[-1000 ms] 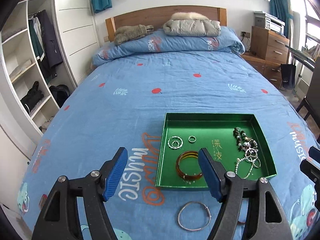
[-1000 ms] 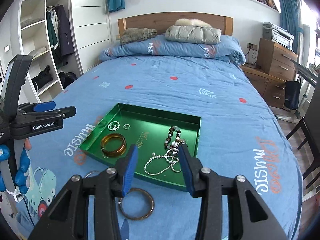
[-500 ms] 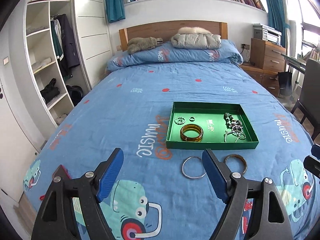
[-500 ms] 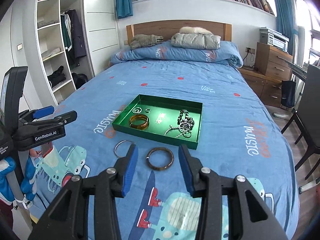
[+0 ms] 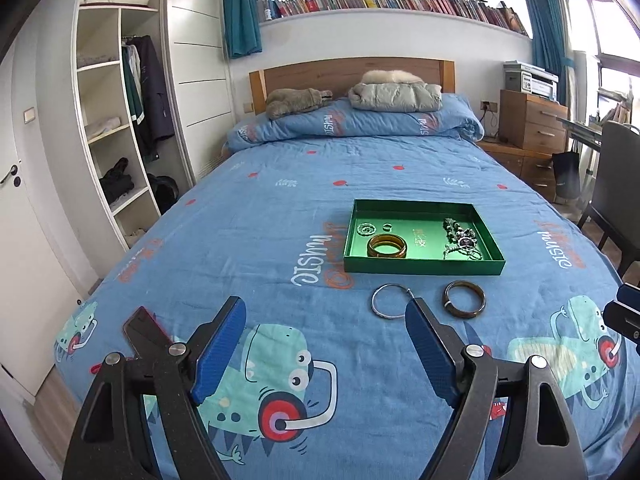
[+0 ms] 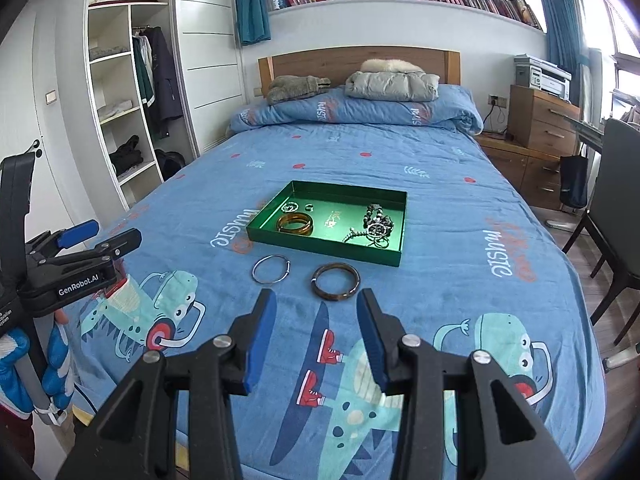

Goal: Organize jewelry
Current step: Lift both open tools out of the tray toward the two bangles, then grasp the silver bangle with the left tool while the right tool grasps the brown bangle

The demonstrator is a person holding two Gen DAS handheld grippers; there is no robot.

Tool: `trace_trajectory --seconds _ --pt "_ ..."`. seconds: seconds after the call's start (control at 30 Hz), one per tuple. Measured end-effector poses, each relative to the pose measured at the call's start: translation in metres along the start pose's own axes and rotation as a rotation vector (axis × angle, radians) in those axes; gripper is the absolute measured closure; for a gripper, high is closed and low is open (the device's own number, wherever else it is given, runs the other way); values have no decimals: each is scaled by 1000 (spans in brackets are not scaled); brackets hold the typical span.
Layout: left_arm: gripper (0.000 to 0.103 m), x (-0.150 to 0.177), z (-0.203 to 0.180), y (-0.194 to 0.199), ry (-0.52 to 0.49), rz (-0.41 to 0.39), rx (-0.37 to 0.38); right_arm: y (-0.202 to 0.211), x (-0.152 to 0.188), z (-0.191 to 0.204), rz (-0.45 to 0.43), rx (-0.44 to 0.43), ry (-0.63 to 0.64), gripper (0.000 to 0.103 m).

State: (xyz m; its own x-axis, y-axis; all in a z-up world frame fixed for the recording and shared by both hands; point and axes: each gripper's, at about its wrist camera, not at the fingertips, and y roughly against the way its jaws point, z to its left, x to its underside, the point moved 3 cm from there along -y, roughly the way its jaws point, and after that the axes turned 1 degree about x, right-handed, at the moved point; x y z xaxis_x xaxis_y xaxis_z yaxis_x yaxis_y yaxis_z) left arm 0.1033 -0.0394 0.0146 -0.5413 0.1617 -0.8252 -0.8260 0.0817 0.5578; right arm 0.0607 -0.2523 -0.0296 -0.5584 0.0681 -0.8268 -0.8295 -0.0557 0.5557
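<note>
Fingers of the left gripper (image 5: pixel 324 344) stand wide apart with nothing between the blue pads; the jaws have just been opening. Fingers of the right gripper (image 6: pixel 316 336) stand partly apart, likewise empty, and no pad touches any item. Both grippers hang above the near end of the bed (image 5: pixel 280 208), clear of the jewelry.

Green tray (image 5: pixel 420 266) lies on the blue quilt, mid-bed, toward the right side in the left wrist view. Inside it, on the left: an amber bangle (image 5: pixel 387 246), with a small twisted silver ring (image 5: pixel 365 229) and a smaller plain ring (image 5: pixel 387 226) just behind it. On the right of the tray: a tangle of dark beads and silver chain (image 5: pixel 460 238).

Two pieces lie outside the tray, on the quilt just in front of its near wall: a thin silver bangle (image 5: pixel 390 301) on the left and a dark brown bangle (image 5: pixel 464 299) on the right, near each other but apart. Neither touches the tray.

A red-edged phone (image 5: pixel 142 328) lies on the quilt beside the left gripper's left finger. In the right wrist view a blue-gloved hand (image 6: pixel 24 376) grips the left gripper's handle.
</note>
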Motion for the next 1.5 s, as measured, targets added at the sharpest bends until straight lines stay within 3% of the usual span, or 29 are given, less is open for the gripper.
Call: trace_trajectory --seconds 0.37,0.87,1.23,1.5 --pt "17 13 -4 3 -1 -1 5 -7 20 -6 23 23 -35 63" --pt "17 15 -9 -22 -20 23 12 -38 23 -16 51 23 -47 63" --pt "17 14 -15 -75 -25 83 20 -85 22 -33 99 25 -72 63" --pt "18 22 -10 -141 -7 165 55 -137 15 -44 141 18 -68 63"
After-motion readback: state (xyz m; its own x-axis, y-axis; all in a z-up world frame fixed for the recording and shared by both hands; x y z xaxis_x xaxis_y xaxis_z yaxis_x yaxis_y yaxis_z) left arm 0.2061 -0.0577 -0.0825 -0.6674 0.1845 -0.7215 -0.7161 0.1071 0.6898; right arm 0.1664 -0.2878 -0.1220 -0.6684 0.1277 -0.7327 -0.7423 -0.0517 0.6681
